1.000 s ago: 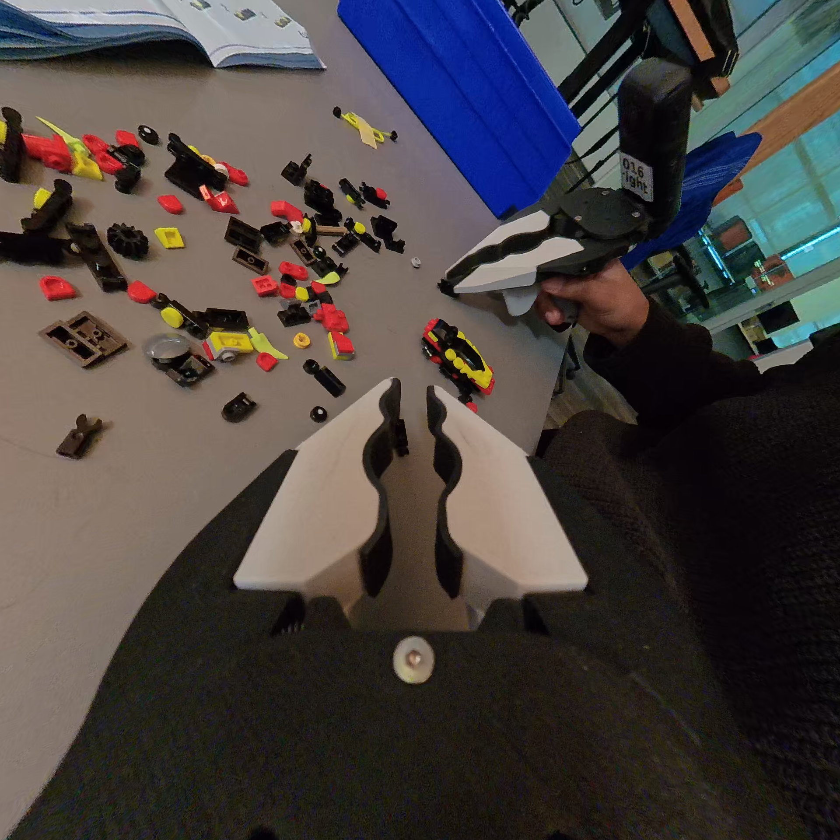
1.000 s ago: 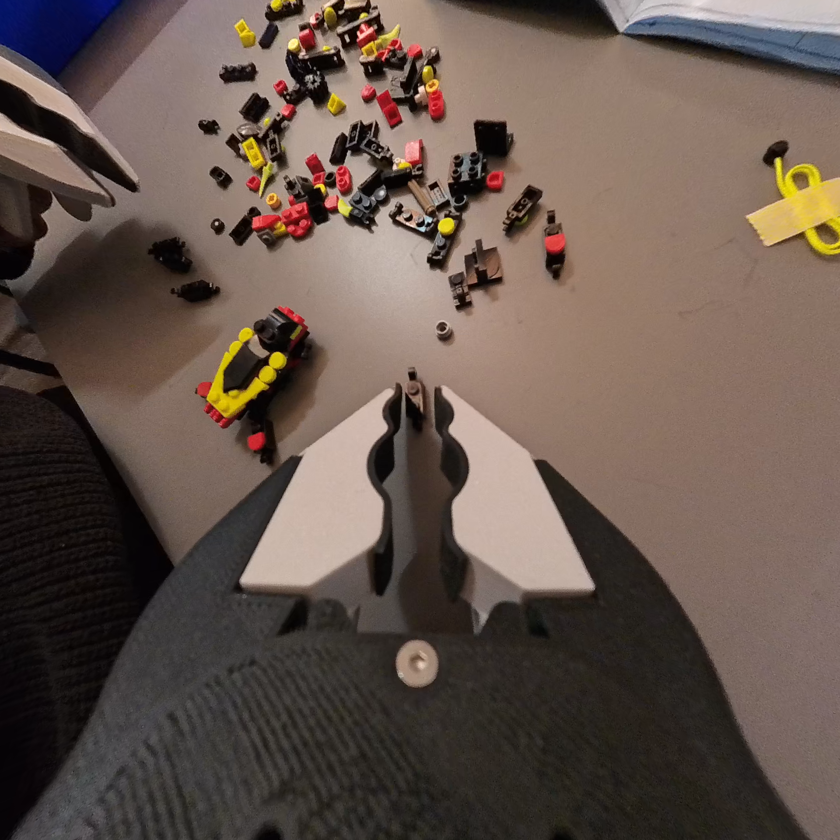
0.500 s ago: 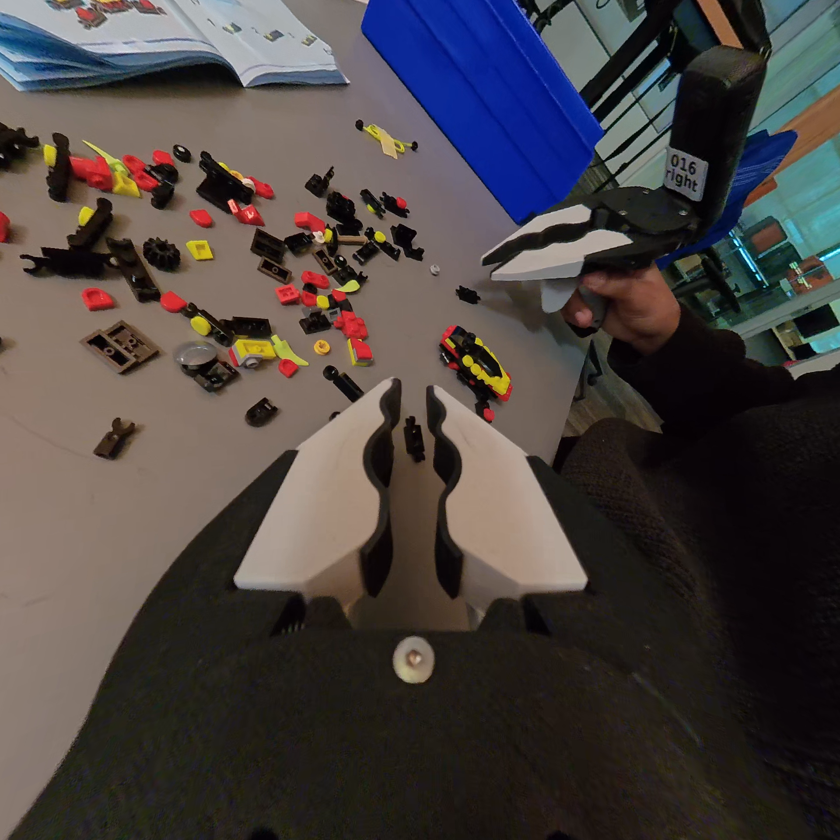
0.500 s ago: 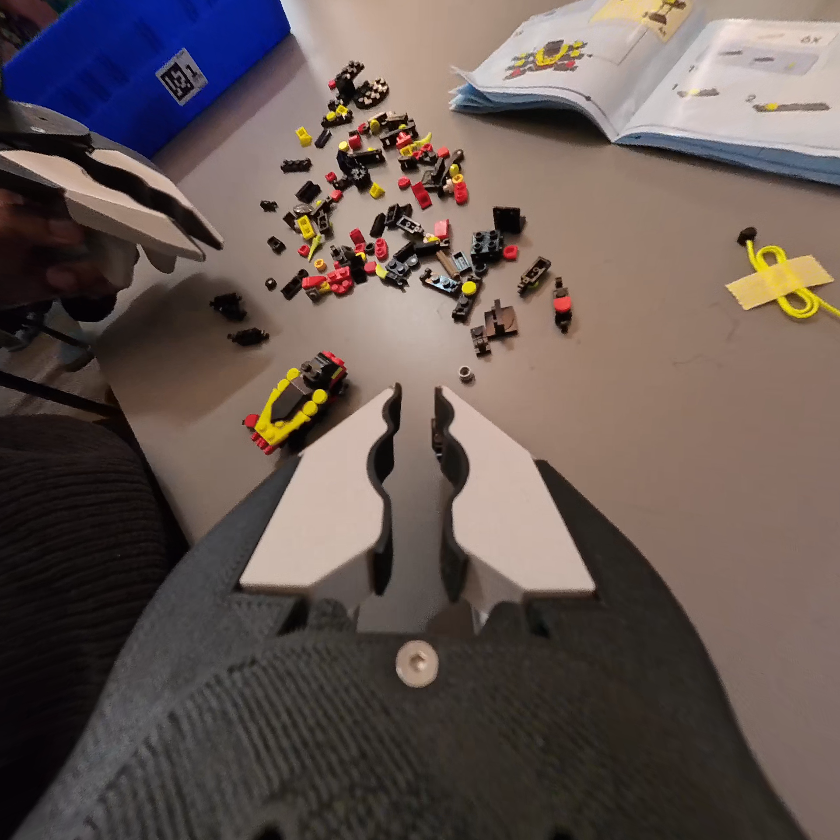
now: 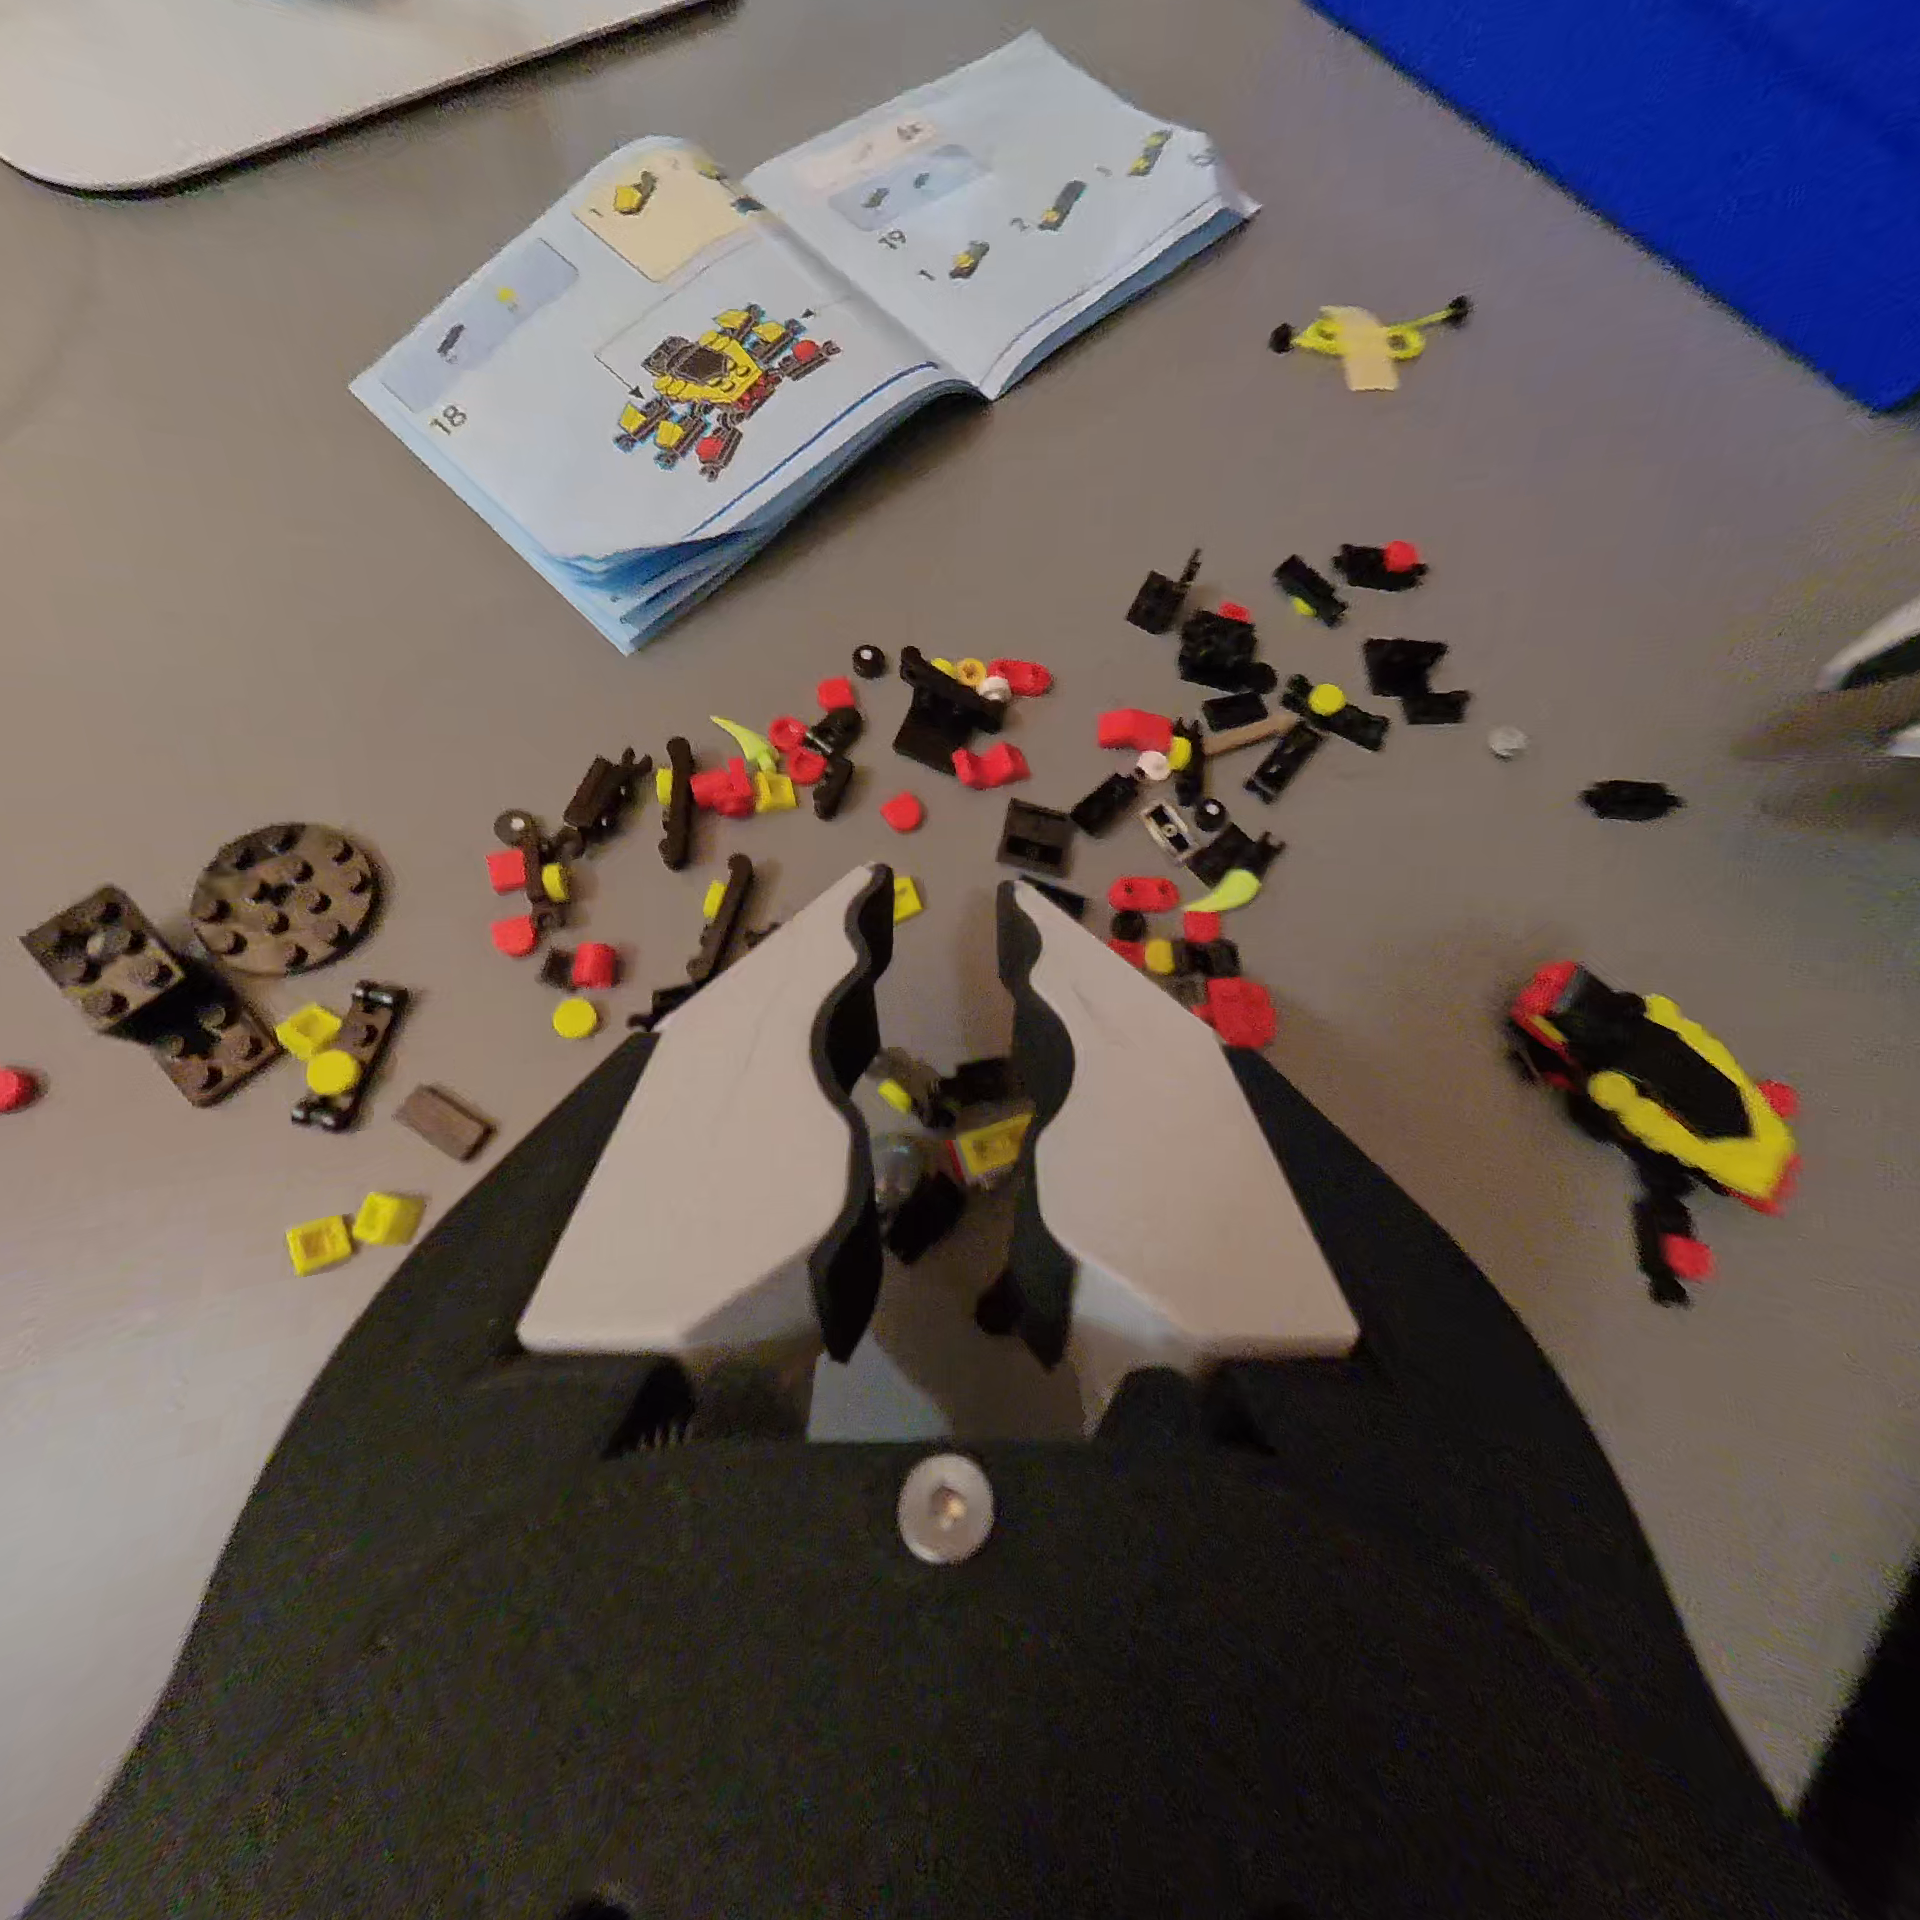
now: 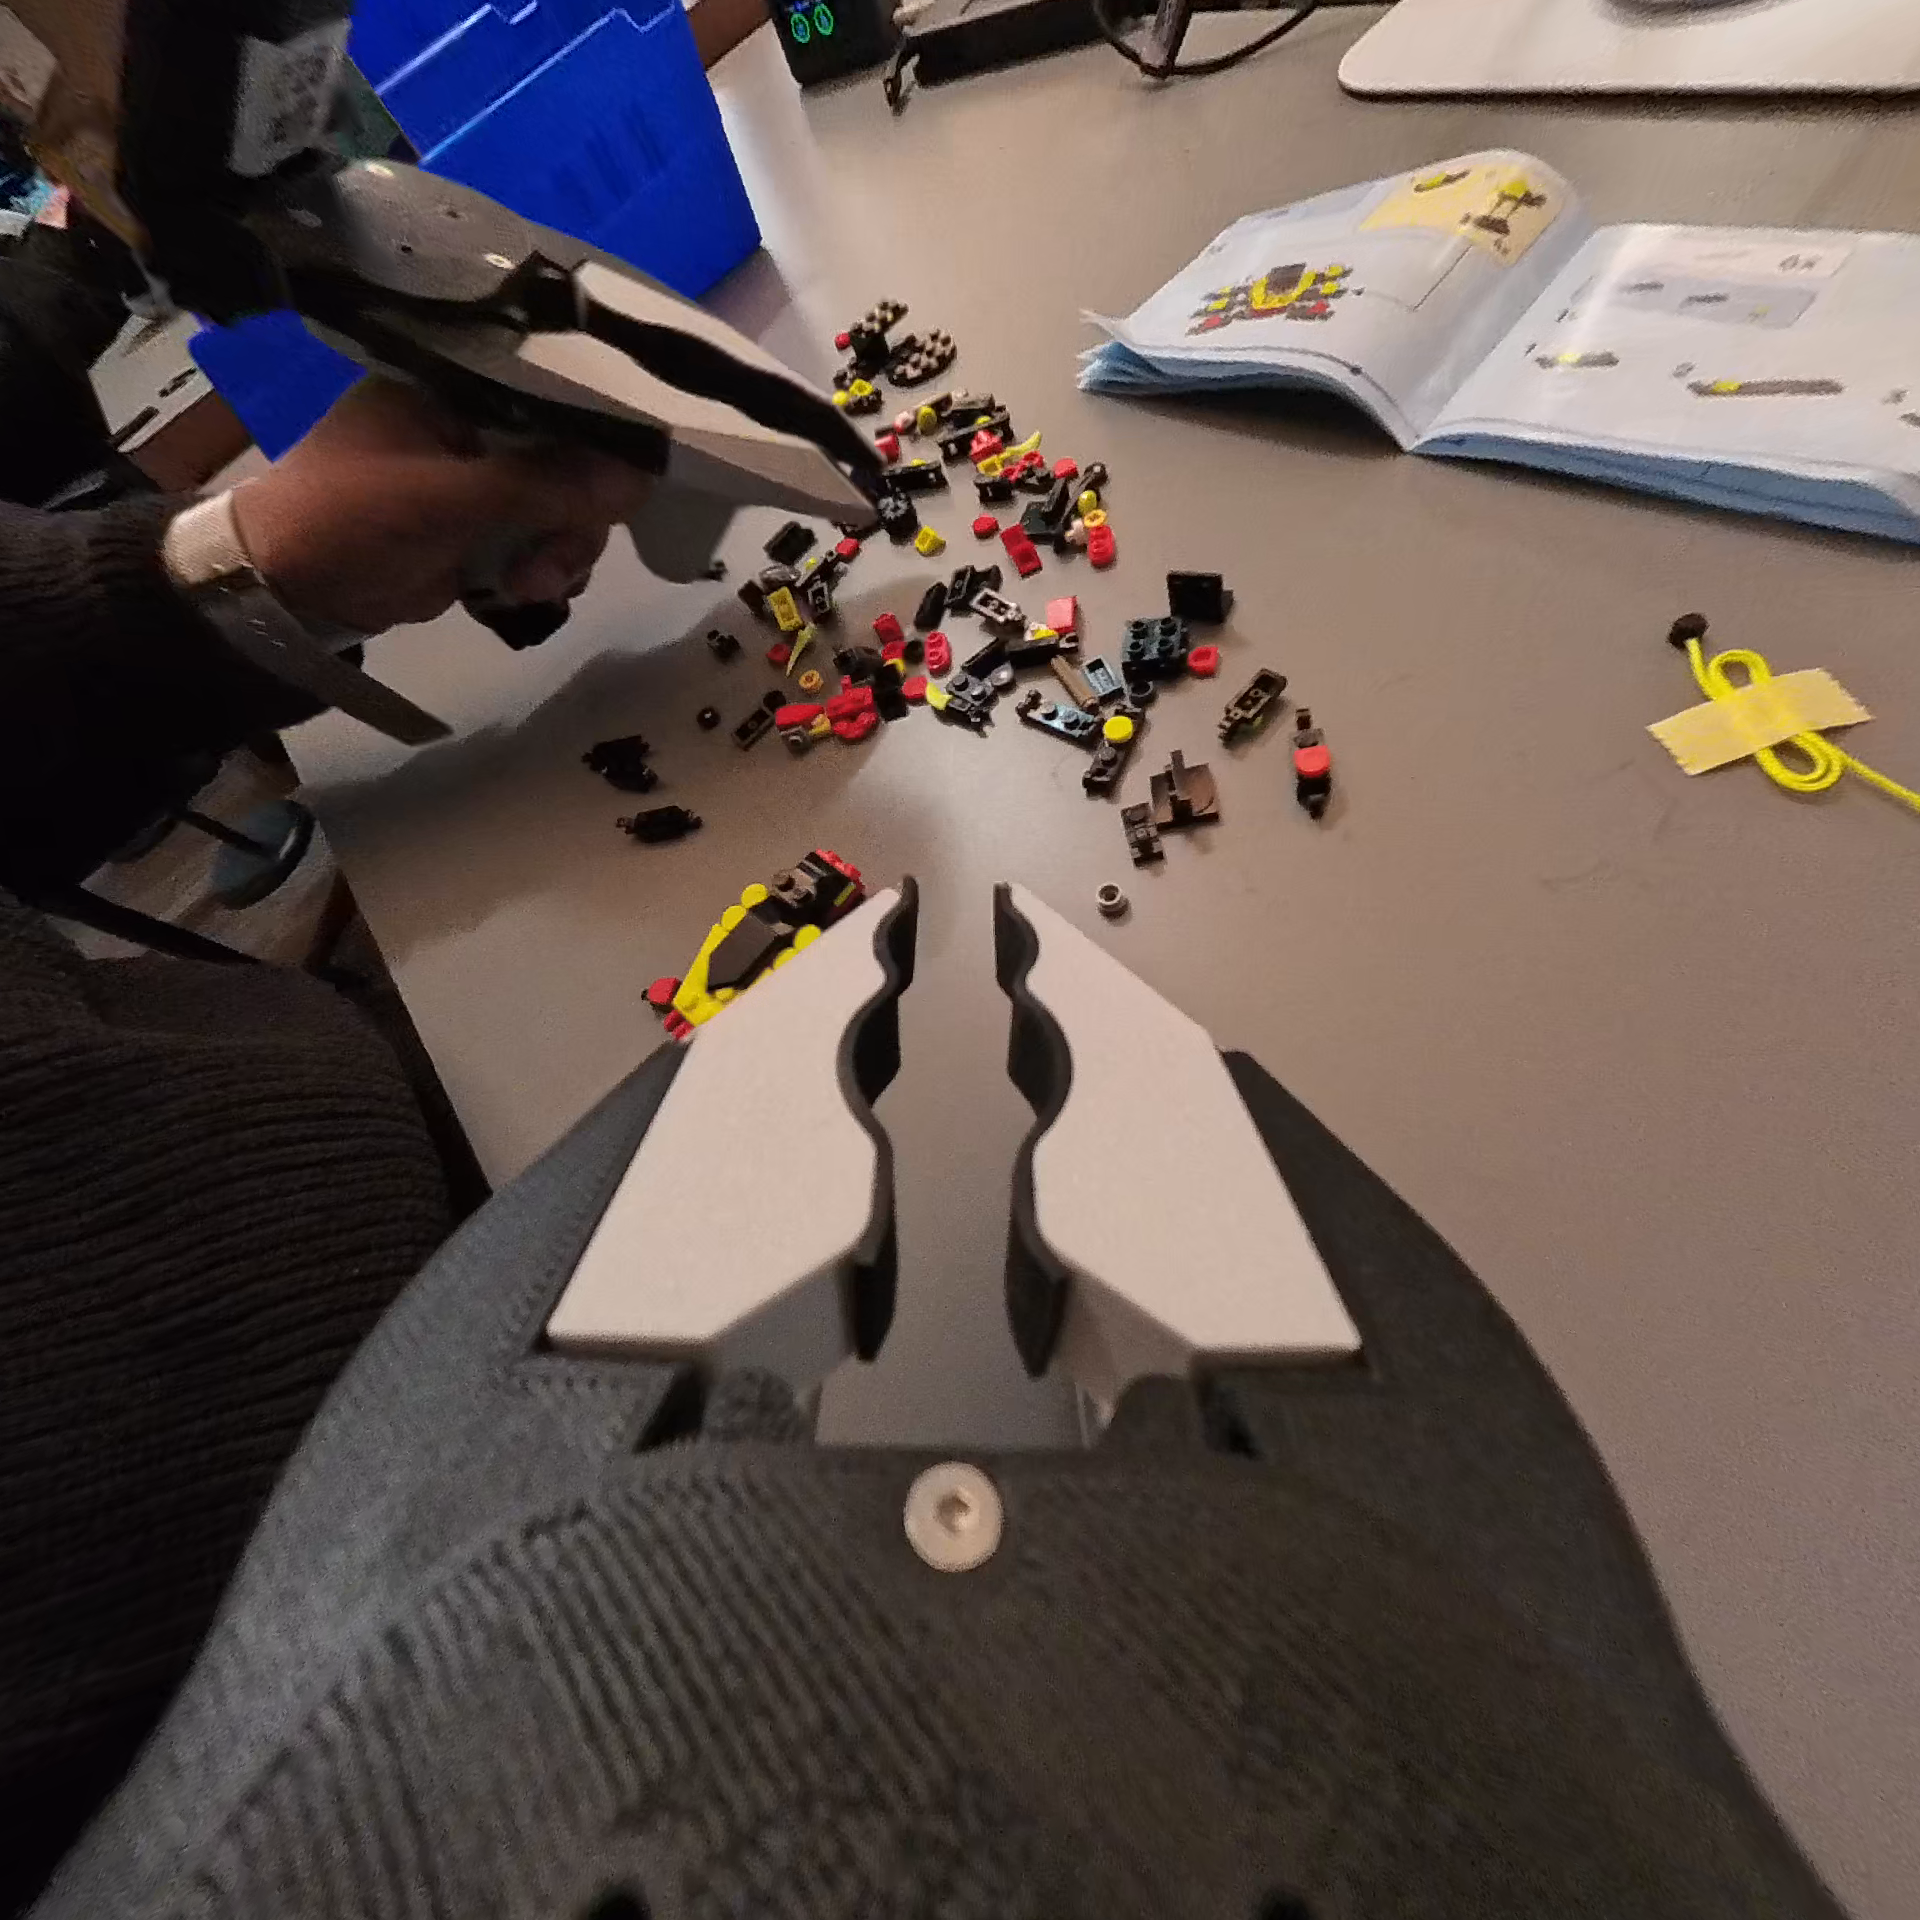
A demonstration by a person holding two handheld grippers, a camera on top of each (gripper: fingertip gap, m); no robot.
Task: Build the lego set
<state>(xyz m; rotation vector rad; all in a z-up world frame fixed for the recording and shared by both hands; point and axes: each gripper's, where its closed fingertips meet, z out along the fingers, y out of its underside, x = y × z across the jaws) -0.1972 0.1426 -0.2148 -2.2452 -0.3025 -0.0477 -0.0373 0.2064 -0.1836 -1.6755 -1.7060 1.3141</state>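
The left gripper (image 5: 943, 904) hangs over a scatter of small plastic building bricks (image 5: 935, 769) on a smooth, matt grey worktop (image 5: 312, 582); its two pale grey wedge-shaped fingers (image 5: 727, 1122), lined with wavy black pads, stand apart with bare worktop between the tips. Farther back, the gap between the fingers frames a loose clutter of black, yellow and grey bricks (image 5: 966, 1132) lying on the worktop below. A small yellow tile (image 5: 906, 900) lies just beside the left fingertip, and red and black studded pieces (image 5: 1164, 935) crowd the right one. The right gripper (image 6: 956, 902) has the same grey fingers (image 6: 1143, 1174), also parted and with nothing between them, only plain worktop. Just to its left sits a small built model (image 6: 764, 940) of glossy yellow, black and red bricks, pointed like a wedge, partly hidden behind the left finger. A tiny grey round ring piece (image 6: 1112, 900) lies close to the right fingertip. Beyond the heap an open instruction booklet (image 6: 1538, 332) with pale blue paper pages lies flat, its page edges fanned. A loop of bright yellow cord held under a strip of yellowish tape (image 6: 1766, 717) lies well apart to the right. A round black studded plate (image 5: 286, 899) and a rectangular black one (image 5: 135, 987) rest at the far left of the scatter. A blue plastic bin (image 6: 561, 145) stands at the worktop's edge.
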